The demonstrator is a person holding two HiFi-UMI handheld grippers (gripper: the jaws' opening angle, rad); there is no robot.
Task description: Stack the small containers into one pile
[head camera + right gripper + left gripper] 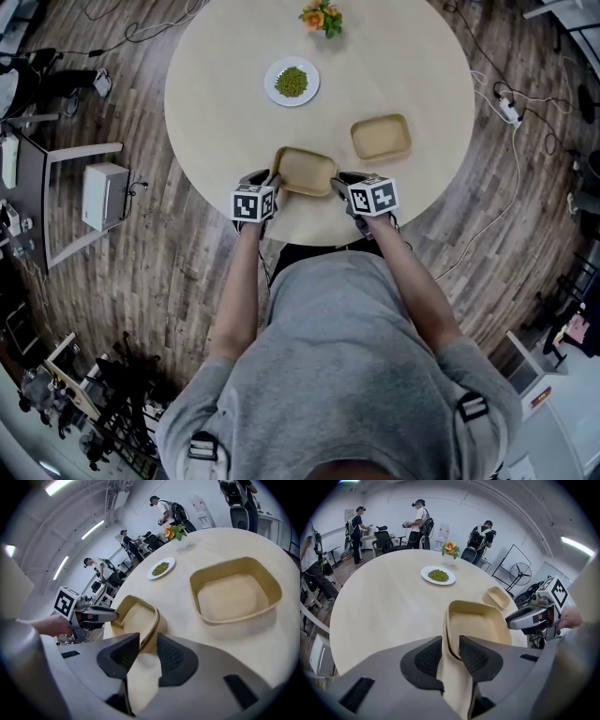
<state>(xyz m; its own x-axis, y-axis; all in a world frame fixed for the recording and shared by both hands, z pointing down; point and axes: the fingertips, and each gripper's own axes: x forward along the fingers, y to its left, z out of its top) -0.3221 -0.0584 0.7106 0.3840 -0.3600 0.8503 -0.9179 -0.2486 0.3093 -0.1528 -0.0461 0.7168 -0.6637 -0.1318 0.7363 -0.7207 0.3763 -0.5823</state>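
near container (306,172): mouth up, long axis left-right | left gripper (271,179): slack astride rim | right gripper (339,185): same

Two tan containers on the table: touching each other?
Apart. Head view shows bare tabletop between the near container and the far container; right gripper view agrees.

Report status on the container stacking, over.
Both open: left gripper, right gripper straddle near container rims. Second container apart, farther right. Nothing between them.
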